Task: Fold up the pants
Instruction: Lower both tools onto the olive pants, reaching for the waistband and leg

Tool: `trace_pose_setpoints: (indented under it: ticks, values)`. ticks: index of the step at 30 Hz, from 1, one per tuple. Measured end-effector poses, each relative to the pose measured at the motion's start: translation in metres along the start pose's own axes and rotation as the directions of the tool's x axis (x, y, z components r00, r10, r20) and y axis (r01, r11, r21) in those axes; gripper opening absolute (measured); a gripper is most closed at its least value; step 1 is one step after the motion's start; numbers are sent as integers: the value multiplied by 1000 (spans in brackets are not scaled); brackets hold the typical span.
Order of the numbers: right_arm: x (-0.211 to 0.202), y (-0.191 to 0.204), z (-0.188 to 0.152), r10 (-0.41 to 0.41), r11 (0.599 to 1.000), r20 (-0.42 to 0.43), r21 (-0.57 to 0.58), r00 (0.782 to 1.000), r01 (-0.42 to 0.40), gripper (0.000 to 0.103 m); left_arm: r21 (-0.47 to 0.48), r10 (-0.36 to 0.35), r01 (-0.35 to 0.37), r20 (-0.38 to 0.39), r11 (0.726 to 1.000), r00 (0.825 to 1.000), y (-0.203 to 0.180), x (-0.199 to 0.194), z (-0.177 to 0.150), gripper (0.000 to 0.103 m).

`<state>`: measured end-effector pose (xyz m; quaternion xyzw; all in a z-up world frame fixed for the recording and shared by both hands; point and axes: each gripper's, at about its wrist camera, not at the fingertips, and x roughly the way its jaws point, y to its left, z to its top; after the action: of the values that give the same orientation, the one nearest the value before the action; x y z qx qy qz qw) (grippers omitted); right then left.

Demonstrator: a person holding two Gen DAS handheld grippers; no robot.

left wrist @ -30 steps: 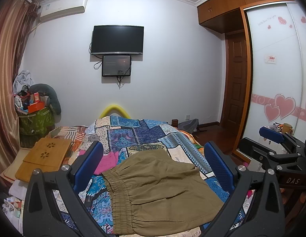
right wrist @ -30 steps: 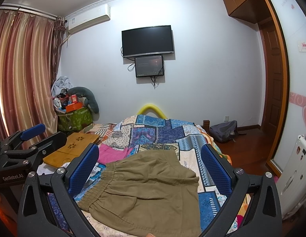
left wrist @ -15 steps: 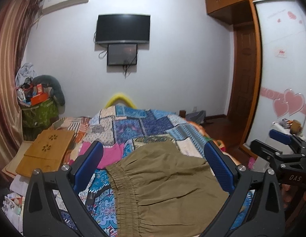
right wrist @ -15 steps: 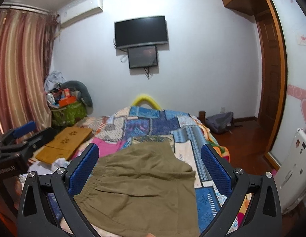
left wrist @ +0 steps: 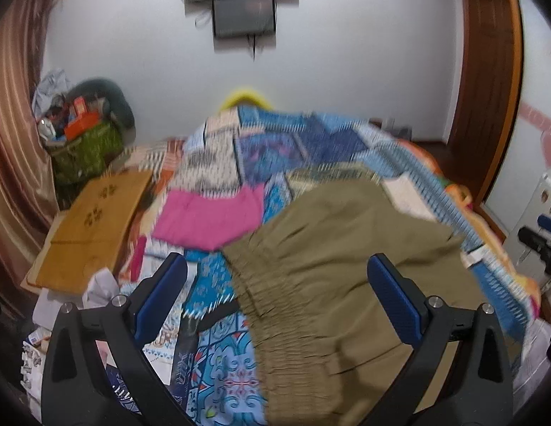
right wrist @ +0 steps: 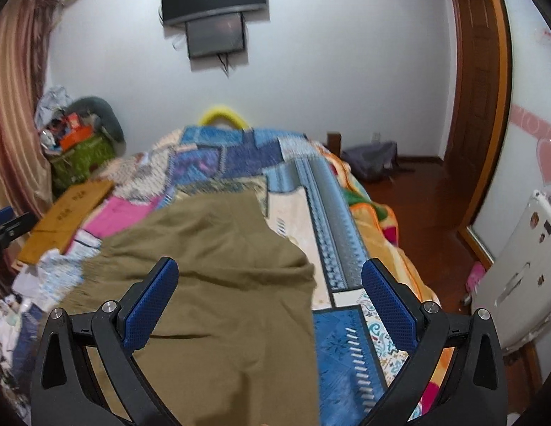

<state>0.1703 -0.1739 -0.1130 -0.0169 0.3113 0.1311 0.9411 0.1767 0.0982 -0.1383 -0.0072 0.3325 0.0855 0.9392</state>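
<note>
In the left view, the pants (left wrist: 332, 277) are spread flat on the bed (left wrist: 239, 149). The left gripper (left wrist: 277, 294) is wide open and empty; the stretchy waistband should be pinched. In the right view, the right gripper (right wrist: 270, 296) is wide open and empty; the leg edge should be pinched.

Both wrist views low, close over bed (left wrist: 218, 163), facing far wall, sharing pants (left wrist: 332, 255).

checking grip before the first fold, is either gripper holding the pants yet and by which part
Nothing is held. The left gripper and right gripper both have their fingers spread wide above the olive pants, which lie loose on the patchwork bedspread.
</note>
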Motion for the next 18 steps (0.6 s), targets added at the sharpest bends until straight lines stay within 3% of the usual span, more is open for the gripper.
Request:
trace_pose_setpoints:
  ticks: [4,8,10,14,18]
  values:
    - [39,-13,-6,-11,1000,-87,-15,996,10,103,-1,-17,17,-113,1000,993,10,39,-14,102]
    - [79,-24,-16,16,1000,-171,-5,985,-17,102,-85,-119,101,-253,991,960,24,79,-26,88]
    - [94,-28,-21,26,1000,-202,-9,979,-28,101,-123,-148,115,-303,986,941,30,97,-31,87]
    - [123,-31,-30,32,999,-261,-20,965,-39,92,-155,-193,146,-357,977,914,28,116,-41,84]
    - [145,-36,-39,58,998,-318,4,946,-59,86,-136,-223,185,-379,973,898,19,125,-46,79]
